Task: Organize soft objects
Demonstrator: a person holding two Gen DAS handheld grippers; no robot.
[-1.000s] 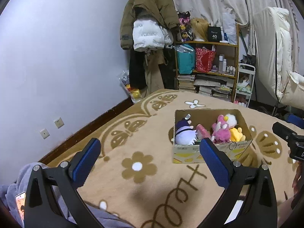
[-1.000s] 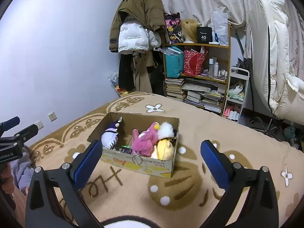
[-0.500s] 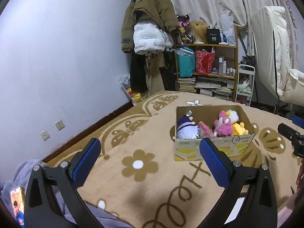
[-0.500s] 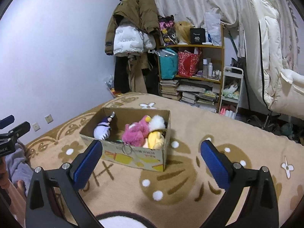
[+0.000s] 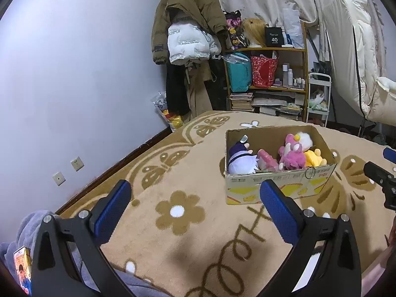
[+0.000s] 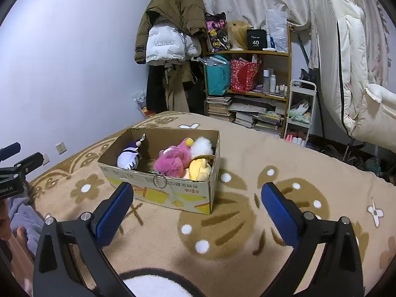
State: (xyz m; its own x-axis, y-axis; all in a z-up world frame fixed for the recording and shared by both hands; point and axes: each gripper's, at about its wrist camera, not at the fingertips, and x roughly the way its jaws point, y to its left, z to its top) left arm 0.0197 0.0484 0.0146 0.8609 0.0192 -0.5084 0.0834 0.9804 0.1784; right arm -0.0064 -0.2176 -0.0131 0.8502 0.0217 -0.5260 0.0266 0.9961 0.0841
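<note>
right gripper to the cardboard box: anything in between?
Nothing but bare patterned blanket between the right gripper and the cardboard box, as the right wrist view shows. Its jaws are open and empty.

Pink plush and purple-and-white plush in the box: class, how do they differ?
The pink plush is fluffy and sits mid-box, pressed against the yellow plush. The purple-and-white plush looks smoother and leans at the box's left end, apart from the others. Both are soft toys inside the same cardboard box.
</note>
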